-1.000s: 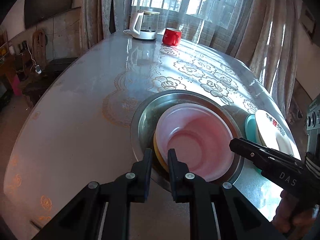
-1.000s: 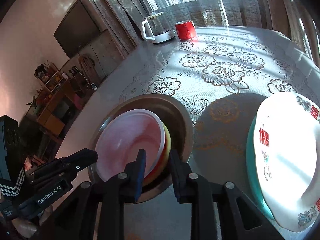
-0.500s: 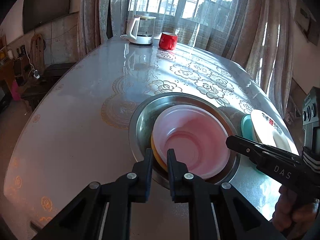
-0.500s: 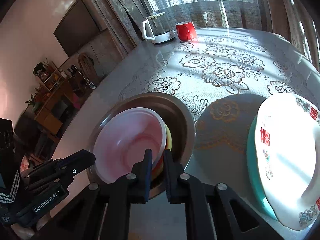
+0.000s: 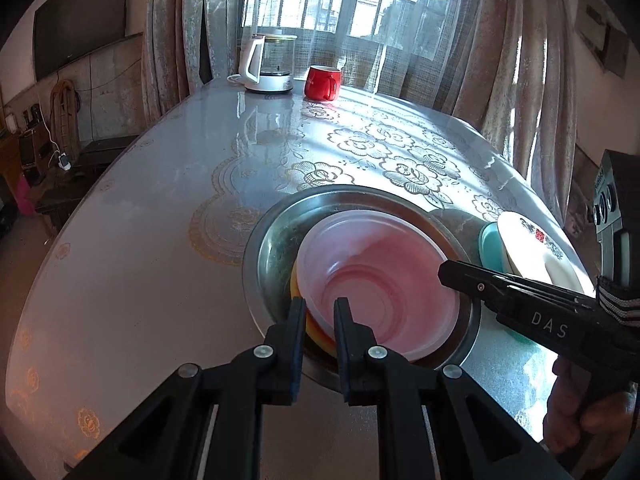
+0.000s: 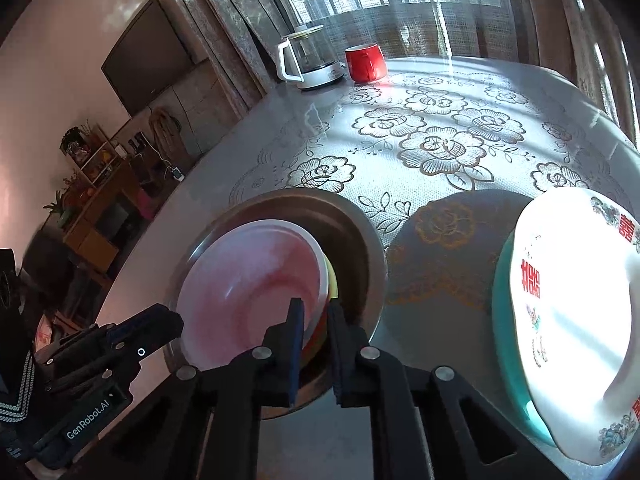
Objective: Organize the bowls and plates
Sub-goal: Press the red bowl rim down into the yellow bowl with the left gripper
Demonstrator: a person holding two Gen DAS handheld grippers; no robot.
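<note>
Standing by the table, I saw a steel basin with a stack of bowls tipped inside it: a pink bowl on top, a yellow bowl nested under it. The left gripper was clamped on the near rims of the stacked bowls at their left side, the rims pinched between its pads. The right gripper was likewise closed on the rims at the right side. Just right of the basin lay a white plate with red characters, resting tilted on a teal plate. Far across the table stood a kettle and a red mug, side by side near the window.
</note>
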